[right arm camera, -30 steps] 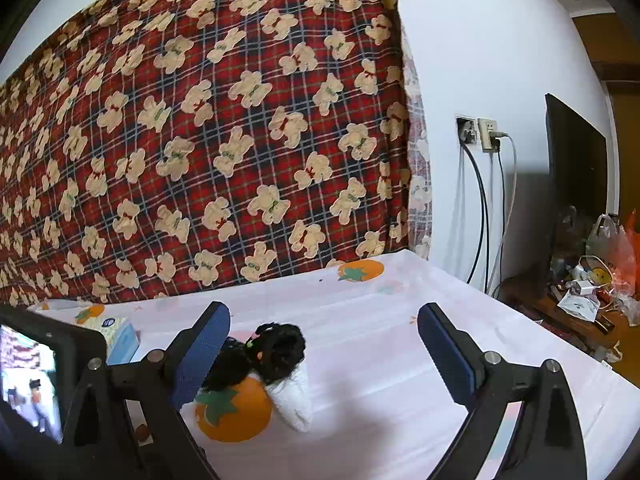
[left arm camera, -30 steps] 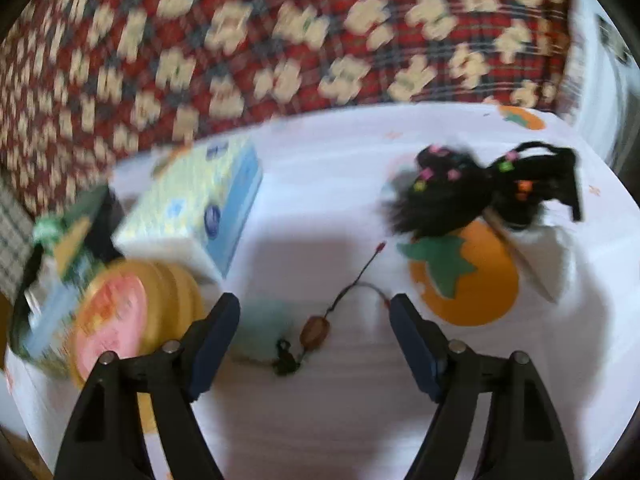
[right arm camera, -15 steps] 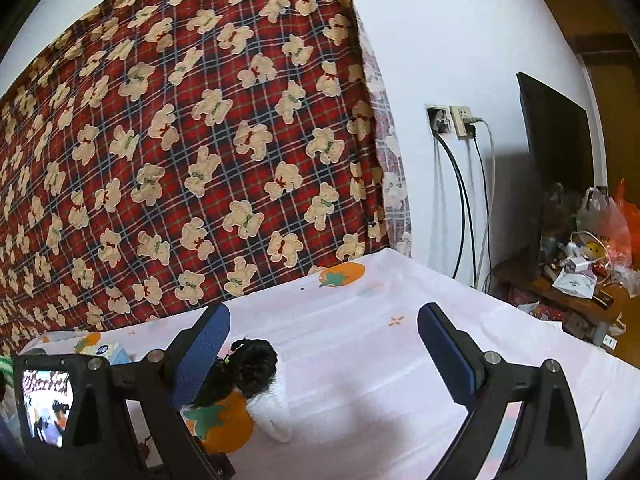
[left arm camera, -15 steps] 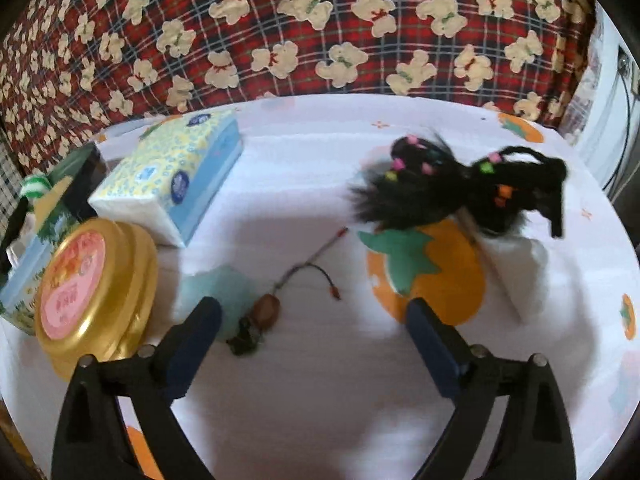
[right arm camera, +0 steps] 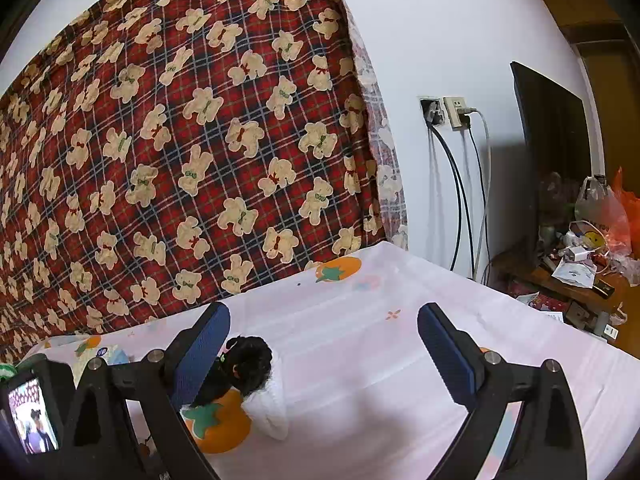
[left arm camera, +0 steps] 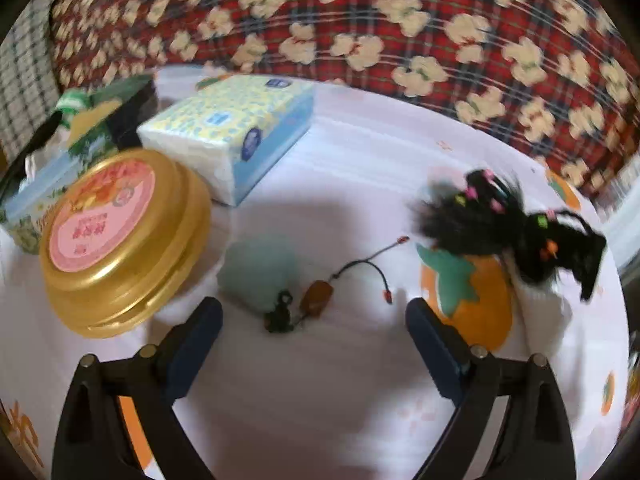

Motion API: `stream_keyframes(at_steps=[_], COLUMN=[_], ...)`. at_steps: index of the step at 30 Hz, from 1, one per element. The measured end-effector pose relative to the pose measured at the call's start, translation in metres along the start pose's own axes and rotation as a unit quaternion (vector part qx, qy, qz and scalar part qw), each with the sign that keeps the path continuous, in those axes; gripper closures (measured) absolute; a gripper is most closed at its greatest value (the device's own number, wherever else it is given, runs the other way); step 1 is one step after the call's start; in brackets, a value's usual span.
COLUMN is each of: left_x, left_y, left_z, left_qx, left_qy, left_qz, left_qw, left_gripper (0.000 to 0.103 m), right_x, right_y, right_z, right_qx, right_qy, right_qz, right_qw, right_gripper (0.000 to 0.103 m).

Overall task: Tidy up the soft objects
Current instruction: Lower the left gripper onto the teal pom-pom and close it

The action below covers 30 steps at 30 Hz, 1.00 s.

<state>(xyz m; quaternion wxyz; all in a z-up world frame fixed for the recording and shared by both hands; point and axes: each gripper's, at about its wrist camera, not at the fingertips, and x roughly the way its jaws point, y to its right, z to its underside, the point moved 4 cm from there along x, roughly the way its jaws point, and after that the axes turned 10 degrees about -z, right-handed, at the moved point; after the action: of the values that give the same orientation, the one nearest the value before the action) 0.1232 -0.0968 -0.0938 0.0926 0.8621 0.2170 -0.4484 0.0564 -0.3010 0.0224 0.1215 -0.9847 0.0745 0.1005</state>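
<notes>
Left wrist view: the left hand-held gripper [left arm camera: 314, 328], whose jaws have just been opening and now stand wide apart with nothing clamped, hangs over a pale green fuzzy pompom [left arm camera: 258, 270] lying on the white sheet [left arm camera: 320, 400] beside a gold tin [left arm camera: 120, 240]. Its brown bead [left arm camera: 318, 296] and thin cord [left arm camera: 368, 262] trail up and to the right, toward the black-haired doll [left arm camera: 516, 226]. The right hand-held gripper [right arm camera: 324, 350] is likewise spread apart, empty, above the same doll.
</notes>
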Motion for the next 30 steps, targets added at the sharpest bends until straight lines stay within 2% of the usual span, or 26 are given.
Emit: stream_keyframes(at_steps=[3, 6, 9, 17, 20, 22, 26, 28, 30], left_x=[0.005, 0.009, 0.012, 0.014, 0.007, 0.003, 0.002, 0.002, 0.001], left_y=[0.002, 0.005, 0.011, 0.002, 0.002, -0.004, -0.008, -0.006, -0.001], left_z=[-0.006, -0.010, -0.008, -0.011, -0.011, -0.012, -0.014, -0.015, -0.014], left_qx=[-0.029, -0.044, -0.010, -0.025, -0.031, -0.047, -0.055, -0.042, -0.011], left_qy=[-0.009, -0.021, -0.018, -0.007, 0.004, 0.014, 0.020, 0.021, 0.022], left_qz=[-0.009, -0.022, -0.056, -0.044, -0.044, -0.032, -0.006, 0.016, 0.038], left_qw=[0.9995, 0.9986, 0.9982, 0.9987, 0.9985, 0.9983, 0.9983, 0.9988, 0.9990], left_gripper=[0.001, 0.000, 0.000, 0.003, 0.022, 0.046, 0.065, 0.075, 0.076], right_x=[0.002, 0.002, 0.001, 0.001, 0.001, 0.002, 0.000, 0.001, 0.001], right_y=[-0.001, -0.002, -0.001, 0.004, 0.005, 0.006, 0.008, 0.010, 0.012], right_z=[0.001, 0.002, 0.002, 0.002, 0.002, 0.002, 0.002, 0.002, 0.003], right_qx=[-0.003, -0.003, -0.002, 0.016, 0.020, 0.022, 0.026, 0.030, 0.034], right_qy=[-0.005, -0.006, -0.006, -0.003, -0.006, -0.007, -0.004, -0.006, -0.009], right_qz=[-0.001, -0.003, -0.001, -0.003, -0.002, -0.002, 0.002, 0.004, 0.005], right_qw=[1.000, 1.000, 1.000, 1.000, 1.000, 1.000, 1.000, 1.000, 0.999], right_gripper=[0.006, 0.006, 0.007, 0.006, 0.007, 0.007, 0.007, 0.007, 0.007])
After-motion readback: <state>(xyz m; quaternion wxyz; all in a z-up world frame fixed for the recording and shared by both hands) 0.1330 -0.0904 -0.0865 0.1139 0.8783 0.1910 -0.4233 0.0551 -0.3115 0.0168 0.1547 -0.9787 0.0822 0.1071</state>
